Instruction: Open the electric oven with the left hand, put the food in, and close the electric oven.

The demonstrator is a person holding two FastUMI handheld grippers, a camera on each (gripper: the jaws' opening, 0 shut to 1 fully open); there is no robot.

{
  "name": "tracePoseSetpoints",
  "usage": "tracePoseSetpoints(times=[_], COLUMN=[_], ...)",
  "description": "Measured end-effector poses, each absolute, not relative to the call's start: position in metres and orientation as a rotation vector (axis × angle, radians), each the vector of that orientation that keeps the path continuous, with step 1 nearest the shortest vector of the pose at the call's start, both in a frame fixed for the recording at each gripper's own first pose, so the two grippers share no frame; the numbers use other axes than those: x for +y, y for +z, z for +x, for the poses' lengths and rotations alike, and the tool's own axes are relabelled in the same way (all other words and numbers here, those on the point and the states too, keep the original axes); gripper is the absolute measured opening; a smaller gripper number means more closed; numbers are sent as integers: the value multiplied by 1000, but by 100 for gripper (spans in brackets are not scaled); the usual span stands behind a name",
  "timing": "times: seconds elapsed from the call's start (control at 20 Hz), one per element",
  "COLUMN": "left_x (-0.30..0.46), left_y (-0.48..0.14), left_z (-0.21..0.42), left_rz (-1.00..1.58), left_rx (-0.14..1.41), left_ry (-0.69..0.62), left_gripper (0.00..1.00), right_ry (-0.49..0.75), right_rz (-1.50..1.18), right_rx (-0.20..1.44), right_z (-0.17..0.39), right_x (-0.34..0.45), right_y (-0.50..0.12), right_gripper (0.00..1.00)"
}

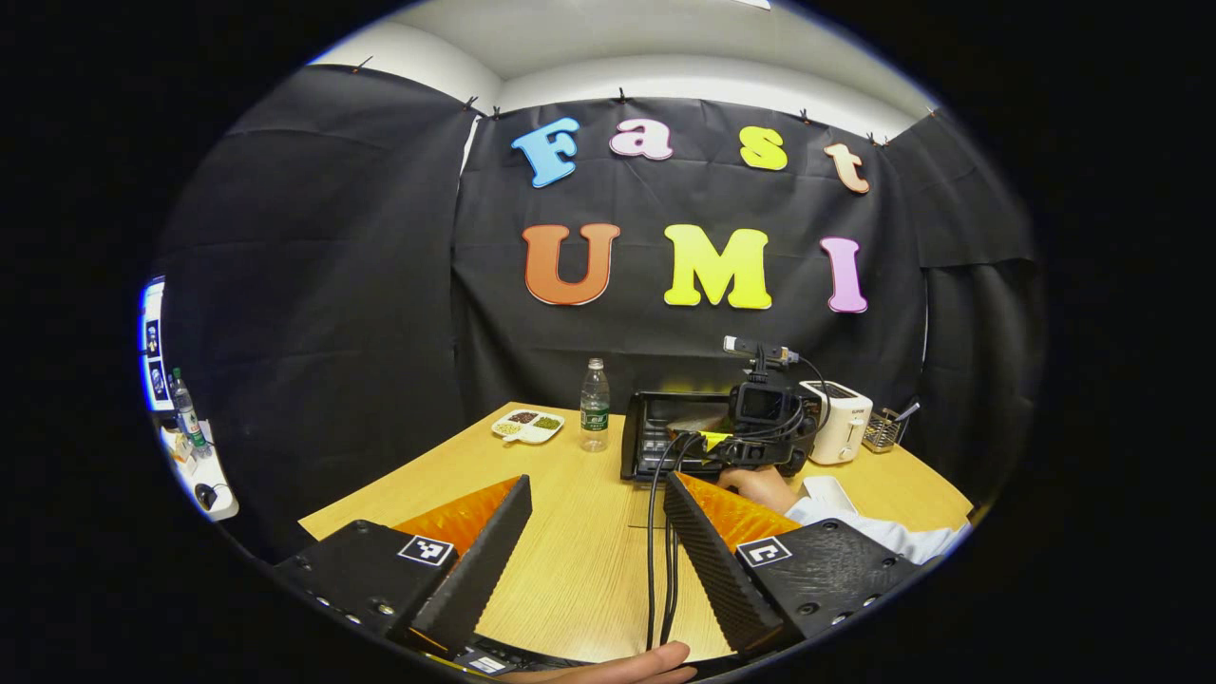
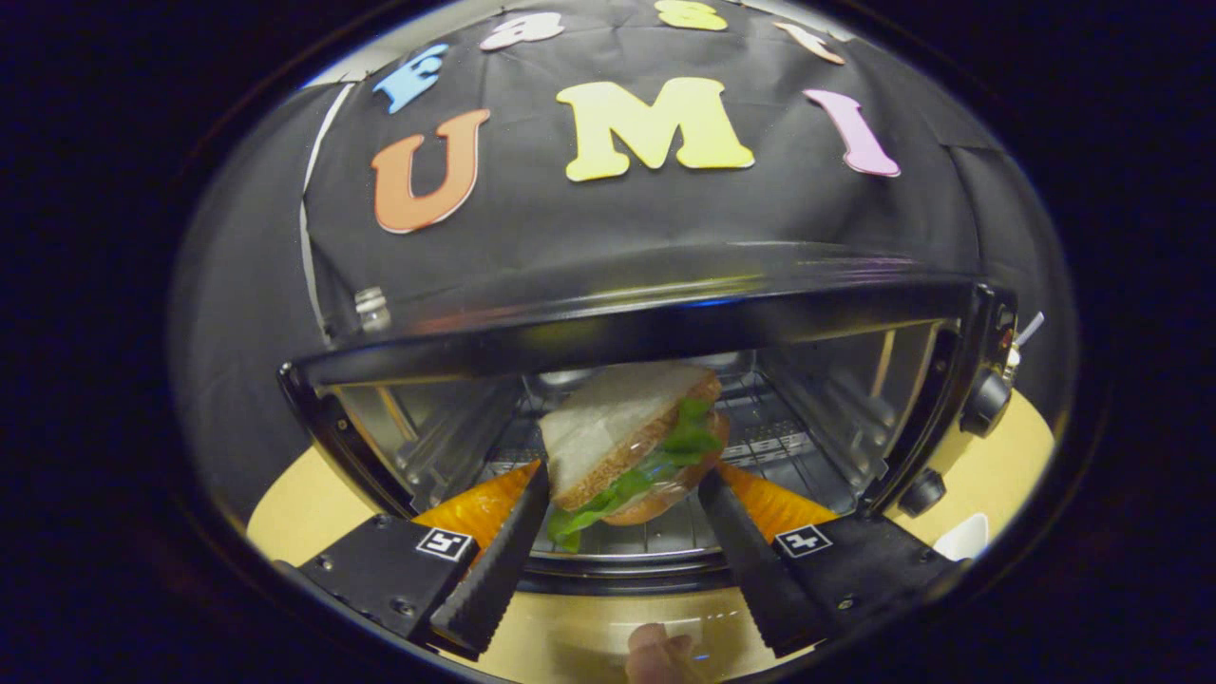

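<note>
Right gripper view: sandwich [image 2: 635,445] inside open oven [image 2: 608,328], between tongs [image 2: 622,546].

Left gripper [image 1: 597,502]: held low and level, jaws spread wide, nothing between the fingers [image 1: 494,546]. A fingertip of the holding hand [image 1: 608,667] showed at the bottom edge of the left gripper view.

Right gripper [image 2: 622,499]: reached forward, jaws parted; contact with anything could not be told. In the left gripper view it stood farther off, held by a hand [image 1: 757,486] in a light sleeve [image 1: 879,529].
</note>
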State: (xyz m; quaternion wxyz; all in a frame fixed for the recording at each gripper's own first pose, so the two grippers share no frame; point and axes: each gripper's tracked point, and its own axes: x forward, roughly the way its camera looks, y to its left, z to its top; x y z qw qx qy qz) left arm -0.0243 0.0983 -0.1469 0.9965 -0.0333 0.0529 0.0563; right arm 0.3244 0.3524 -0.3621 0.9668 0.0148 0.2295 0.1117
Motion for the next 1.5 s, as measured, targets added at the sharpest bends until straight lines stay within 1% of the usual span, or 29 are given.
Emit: tracePoseSetpoints(times=[0.15,0.2,0.25,0.45,0.5,0.55,0.8,0.85,0.9,0.95,1.25,1.3,1.45,1.5], left_x=[103,103,104,107,107,110,115,116,118,119,102,101,93,88], left_y=[-149,-149,-150,-150,-152,-154,-157,-160,-162,-163,-167,-168,-172,-176], left_z=[-27,-28,-28,-28,-28,-31,-30,-29,-28,-27,-8,-3,14,20], left_rz=[-71,-71,-70,-60,-60,-59,-50,-60,-68,-74,-62,-52,-37,-38], left_rx=[117,118,117,118,121,122,123,132,137,140,139,138,150,156], left_ry=[119,121,124,136,138,138,149,153,159,163,134,132,135,131], left_gripper=[92,92,92,93,92,92,93,93,93,93,93,93,93,93], right_ry=[221,229,237,269,285,301,350,366,381,389,399,387,365,357], right_rz=[-65,-66,-66,-42,-30,-14,47,58,71,80,64,60,71,66], right_rx=[555,593,618,665,664,652,558,542,536,531,360,331,231,198], right_z=[318,315,313,300,295,291,271,266,262,256,222,217,196,190], right_x=[349,349,348,344,345,343,326,322,319,313,266,255,222,209], right_y=[-376,-380,-383,-380,-377,-372,-343,-335,-329,-324,-259,-246,-203,-186], right_gripper=[100,96,100,100,96,100,100,91,89,100,100,89,89,100])
